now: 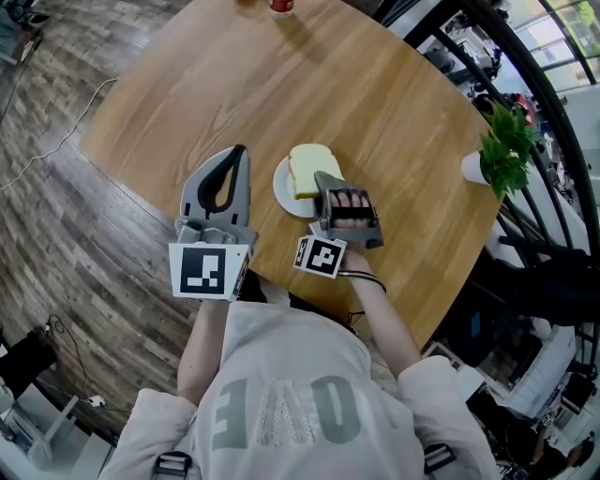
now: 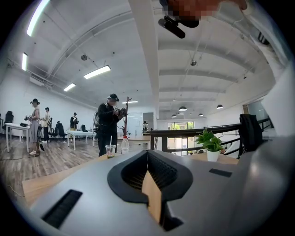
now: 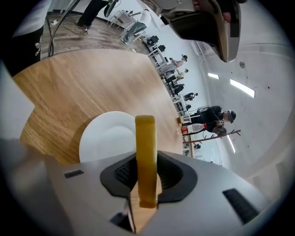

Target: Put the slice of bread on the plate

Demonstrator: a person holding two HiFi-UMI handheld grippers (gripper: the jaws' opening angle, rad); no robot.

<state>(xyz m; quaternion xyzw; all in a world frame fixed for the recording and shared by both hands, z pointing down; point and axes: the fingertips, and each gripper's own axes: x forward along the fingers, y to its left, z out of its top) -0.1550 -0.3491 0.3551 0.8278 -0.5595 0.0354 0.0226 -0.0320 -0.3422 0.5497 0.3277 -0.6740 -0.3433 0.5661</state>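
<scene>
Closest in, the left gripper (image 2: 147,154) is held level at the near edge of the table (image 1: 281,84), just left of the plate (image 1: 284,187). Its jaws are closed tip to tip with nothing in them; you just see a sliver of wood through the loop.

The right gripper (image 1: 326,183) is right beside it, tilted down, with its jaws clamped on the slice of bread (image 3: 145,138). In its own view you see the slice edge-on, squeezed between the two black pads (image 3: 177,177). The bread sits over the white plate and pokes past the far rim. Honestly can't tell if it's touching the plate or just hovering over it.

Further out, a little green plant (image 1: 504,145) in a white pot sits at the right edge of the table. A red-capped bottle (image 1: 281,6) is way over on the far side, with a plastic cup (image 2: 110,150) next to it.
</scene>
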